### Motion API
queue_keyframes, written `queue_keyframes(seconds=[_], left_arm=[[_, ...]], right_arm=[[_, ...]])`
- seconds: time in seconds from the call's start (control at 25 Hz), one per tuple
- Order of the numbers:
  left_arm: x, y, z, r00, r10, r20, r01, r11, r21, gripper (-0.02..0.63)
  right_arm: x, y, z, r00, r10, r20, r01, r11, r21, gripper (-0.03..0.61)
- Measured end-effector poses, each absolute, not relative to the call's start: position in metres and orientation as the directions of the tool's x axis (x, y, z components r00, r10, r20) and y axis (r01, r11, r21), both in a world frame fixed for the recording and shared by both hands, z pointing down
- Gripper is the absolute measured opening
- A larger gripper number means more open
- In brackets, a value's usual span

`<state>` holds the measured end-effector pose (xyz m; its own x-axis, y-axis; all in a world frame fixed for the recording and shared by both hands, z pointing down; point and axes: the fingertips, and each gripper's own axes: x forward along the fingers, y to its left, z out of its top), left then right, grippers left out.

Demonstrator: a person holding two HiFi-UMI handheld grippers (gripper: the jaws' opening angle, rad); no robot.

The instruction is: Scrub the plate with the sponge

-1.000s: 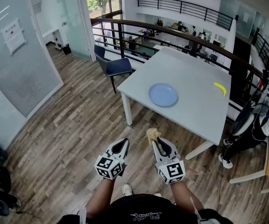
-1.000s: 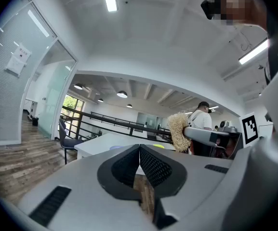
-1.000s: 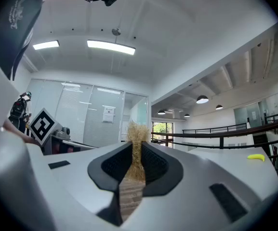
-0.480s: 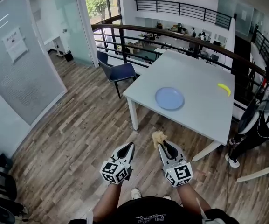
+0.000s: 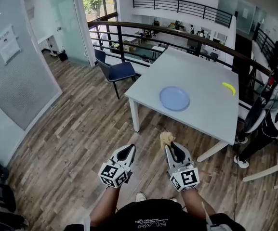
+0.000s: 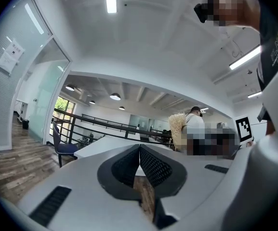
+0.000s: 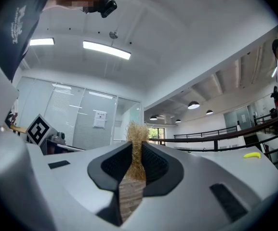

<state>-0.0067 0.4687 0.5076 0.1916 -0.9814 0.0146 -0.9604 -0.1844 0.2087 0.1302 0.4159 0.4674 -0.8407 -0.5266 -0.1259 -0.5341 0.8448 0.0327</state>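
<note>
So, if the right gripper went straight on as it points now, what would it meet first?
Open air, then probably the white table, at its near edge left of the plate. The sponge in the right gripper leads; height is unclear.

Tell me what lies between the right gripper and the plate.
Head view: only wooden floor, then the table's bare near edge, separates the right gripper, shut on the sponge, from the plate.

Head camera steeply down, plate [image 5: 174,98] ahead
</note>
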Motion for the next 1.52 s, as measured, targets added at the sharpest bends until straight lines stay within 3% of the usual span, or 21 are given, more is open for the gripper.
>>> queue_keyframes(seconds=[0.2, 0.6, 1.52], left_arm=[[-0.015, 0.468, 0.520, 0.234, -0.972, -0.003, -0.952, -0.230, 0.200, 0.014], [-0.023, 0.447, 0.513, 0.269, -0.963, -0.001, -0.941, -0.263, 0.211, 0.013], [-0.021, 0.309, 0.510, 0.281, -0.960, 0.017, -0.937, -0.270, 0.223, 0.014]], right_arm=[[0.122, 0.424, 0.475, -0.821, -0.545, -0.168, -0.556, 0.831, 0.019, 0.067], [0.106, 0.410, 0.467, -0.824, -0.551, -0.135, -0.559, 0.829, 0.032, 0.067], [0.098, 0.265, 0.488, -0.843, -0.535, -0.061, -0.533, 0.845, -0.042, 0.067]])
